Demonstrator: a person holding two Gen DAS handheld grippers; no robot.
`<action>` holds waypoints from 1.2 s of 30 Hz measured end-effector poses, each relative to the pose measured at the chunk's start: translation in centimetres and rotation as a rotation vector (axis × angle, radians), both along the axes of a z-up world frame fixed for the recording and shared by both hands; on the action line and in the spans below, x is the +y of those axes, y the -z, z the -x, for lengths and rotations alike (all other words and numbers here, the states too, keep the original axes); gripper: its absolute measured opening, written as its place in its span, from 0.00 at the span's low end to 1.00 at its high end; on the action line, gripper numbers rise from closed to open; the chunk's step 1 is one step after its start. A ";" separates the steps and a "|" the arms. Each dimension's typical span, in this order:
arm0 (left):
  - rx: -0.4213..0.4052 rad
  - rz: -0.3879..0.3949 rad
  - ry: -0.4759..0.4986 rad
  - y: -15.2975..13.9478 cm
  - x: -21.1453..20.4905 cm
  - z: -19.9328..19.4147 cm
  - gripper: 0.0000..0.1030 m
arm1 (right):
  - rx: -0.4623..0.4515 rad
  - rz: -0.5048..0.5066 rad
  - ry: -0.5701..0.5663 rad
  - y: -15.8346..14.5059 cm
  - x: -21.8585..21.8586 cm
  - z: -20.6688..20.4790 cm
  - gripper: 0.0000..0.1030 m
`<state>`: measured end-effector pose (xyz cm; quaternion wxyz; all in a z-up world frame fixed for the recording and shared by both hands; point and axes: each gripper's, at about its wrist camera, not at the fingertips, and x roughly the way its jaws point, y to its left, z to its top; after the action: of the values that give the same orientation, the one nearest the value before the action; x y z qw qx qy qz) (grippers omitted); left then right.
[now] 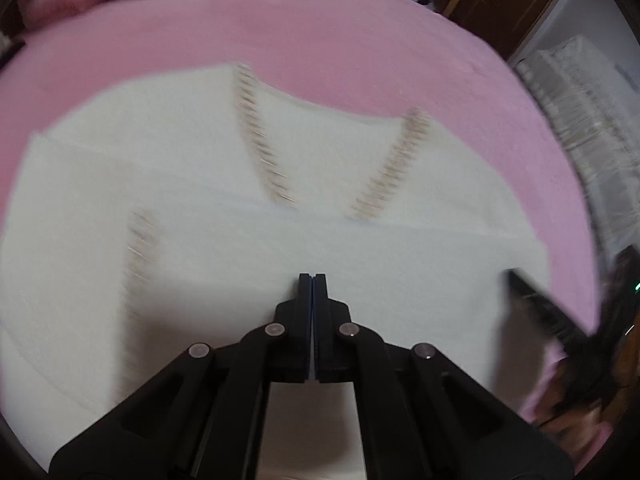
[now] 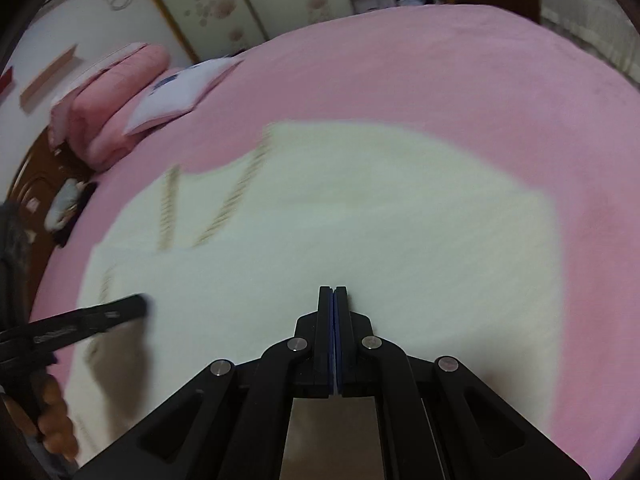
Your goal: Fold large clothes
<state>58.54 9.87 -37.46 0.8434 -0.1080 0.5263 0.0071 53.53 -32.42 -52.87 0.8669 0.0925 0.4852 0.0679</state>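
- Two fingers of the left gripper (image 1: 312, 277) are pressed together on nothing, above the white garment (image 1: 224, 248) spread on the pink bed (image 1: 360, 40).
- From the right wrist, the right gripper (image 2: 333, 289) is likewise seen closed and empty over the garment (image 2: 400, 240).

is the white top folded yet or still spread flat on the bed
Partly folded. The white top lies on the pink bed with a sleeve laid across its body; its neckline still shows.
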 end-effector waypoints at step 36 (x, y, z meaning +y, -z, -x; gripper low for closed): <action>0.151 0.010 0.034 -10.1 2.2 31.5 0.66 | 0.117 -0.232 0.402 -12.6 3.5 37.5 0.84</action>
<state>27.05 12.09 -27.34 0.8007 -0.1024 0.5903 -0.0017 16.05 -28.96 -40.26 0.8169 0.2899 0.4955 -0.0564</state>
